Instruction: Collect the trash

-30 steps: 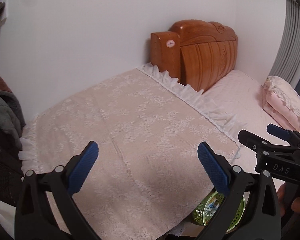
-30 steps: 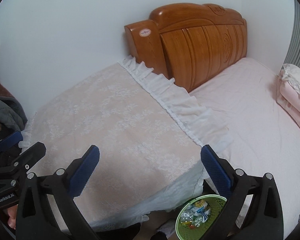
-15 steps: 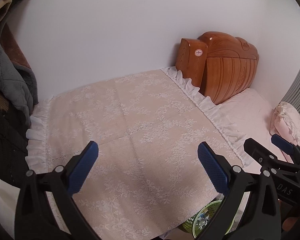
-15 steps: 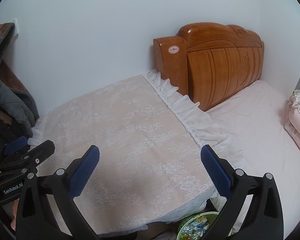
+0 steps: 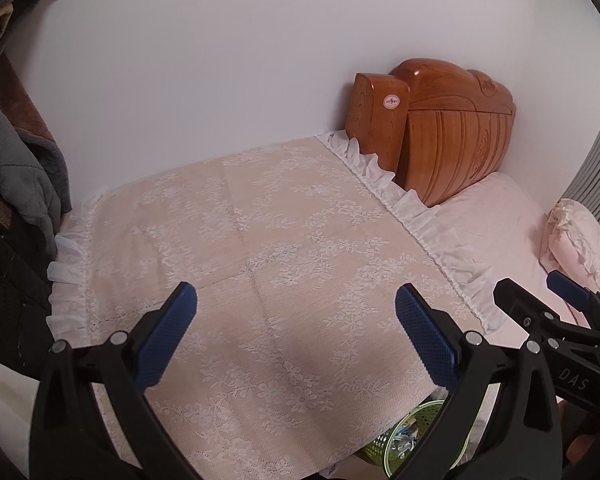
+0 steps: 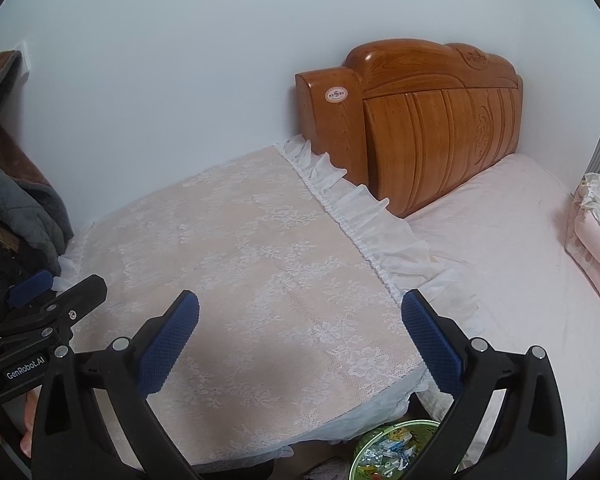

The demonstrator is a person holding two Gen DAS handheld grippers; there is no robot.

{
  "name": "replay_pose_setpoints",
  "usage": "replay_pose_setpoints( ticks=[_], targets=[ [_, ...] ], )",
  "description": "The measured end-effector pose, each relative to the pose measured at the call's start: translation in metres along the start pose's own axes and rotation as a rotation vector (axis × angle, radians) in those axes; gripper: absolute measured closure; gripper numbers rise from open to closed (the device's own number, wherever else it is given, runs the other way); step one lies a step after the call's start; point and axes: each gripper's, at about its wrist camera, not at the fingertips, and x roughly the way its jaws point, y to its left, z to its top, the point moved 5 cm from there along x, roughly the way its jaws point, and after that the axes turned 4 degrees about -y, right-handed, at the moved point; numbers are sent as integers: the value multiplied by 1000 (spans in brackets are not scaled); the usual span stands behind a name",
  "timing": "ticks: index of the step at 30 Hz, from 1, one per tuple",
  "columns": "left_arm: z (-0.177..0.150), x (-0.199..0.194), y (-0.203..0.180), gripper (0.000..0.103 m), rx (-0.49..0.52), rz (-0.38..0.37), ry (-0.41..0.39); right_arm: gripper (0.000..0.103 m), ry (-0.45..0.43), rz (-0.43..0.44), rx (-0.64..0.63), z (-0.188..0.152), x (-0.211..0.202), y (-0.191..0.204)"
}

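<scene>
A green mesh trash basket (image 6: 396, 454) holding several crumpled wrappers stands on the floor between the covered table and the bed. It also shows in the left wrist view (image 5: 412, 442), partly hidden by a finger. My left gripper (image 5: 296, 340) is open and empty above the lace-covered table top (image 5: 260, 240). My right gripper (image 6: 300, 340) is open and empty above the same cloth (image 6: 240, 248). No loose trash shows on the table. Each gripper shows at the edge of the other's view.
A wooden headboard (image 6: 428, 120) stands against the white wall. A pink bed (image 6: 500, 240) with folded pink bedding (image 6: 596, 224) lies at the right. Clothes (image 5: 16, 152) hang at the left. The cloth has a white ruffled edge (image 6: 360, 224).
Both grippers have risen and tilted up. The basket has slid to the bottom edge of both views, and more wall and hanging clothes show. Both grippers stay open.
</scene>
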Motion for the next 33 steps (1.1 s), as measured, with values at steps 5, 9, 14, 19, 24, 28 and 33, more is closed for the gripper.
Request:
replay_pose_setpoints(
  ticks=[5,9,14,19,24,28,33],
  targets=[
    [1,2,-5,8,15,-1,1,3,-5,-5,8,0,0,-6],
    [2,3,-5,8,21,-3,2,3,-4,-6,13,0,0,-10],
    [2,3,-6,8,21,-7,3,3,-6,-3,14,1,-1,-11],
    [2,3,-8,8,29,-14,8,3,-4,-1,20,1,-1,-11],
    [2,2,-9,8,31,-16,7,3,-6,-1,21,1,-3,-11],
    [2,2,-10,8,35,-18,7,3,-5,0,22,1,-3,-11],
    [2,2,-12,8,40,-18,6,3,-5,1,22,1,-4,-11]
  ],
)
